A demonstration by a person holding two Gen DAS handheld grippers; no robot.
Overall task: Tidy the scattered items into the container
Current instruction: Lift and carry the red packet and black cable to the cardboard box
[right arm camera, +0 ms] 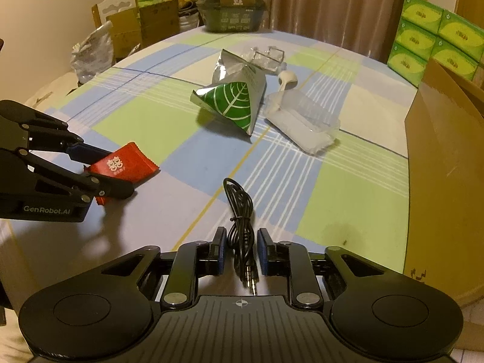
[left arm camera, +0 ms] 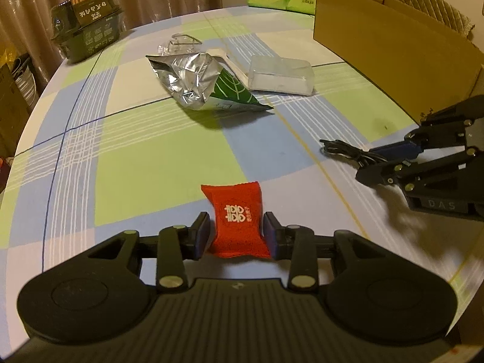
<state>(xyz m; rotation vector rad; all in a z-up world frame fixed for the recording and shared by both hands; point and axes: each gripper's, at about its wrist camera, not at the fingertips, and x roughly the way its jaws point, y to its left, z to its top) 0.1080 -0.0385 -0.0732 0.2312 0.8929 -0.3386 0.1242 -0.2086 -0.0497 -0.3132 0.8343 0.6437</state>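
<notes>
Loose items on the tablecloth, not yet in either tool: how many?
3, clustered mid-table: the foil leaf-print bag, the clear lidded tub right of it, and a crumpled clear plastic tray behind. More may hide behind the bag.

Black hand-held gripper (right arm camera: 239, 251), blue pads (right arm camera: 262, 251), silver screws.

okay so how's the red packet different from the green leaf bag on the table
The red packet is flat, sealed and pinched between the left gripper pads; the green leaf bag lies free mid-table, untouched. The packet is plain red with a white emblem; the bag is crumpled silver foil with a green leaf print, its top torn open. The packet looks smaller. Neither is in the cardboard box yet.
</notes>
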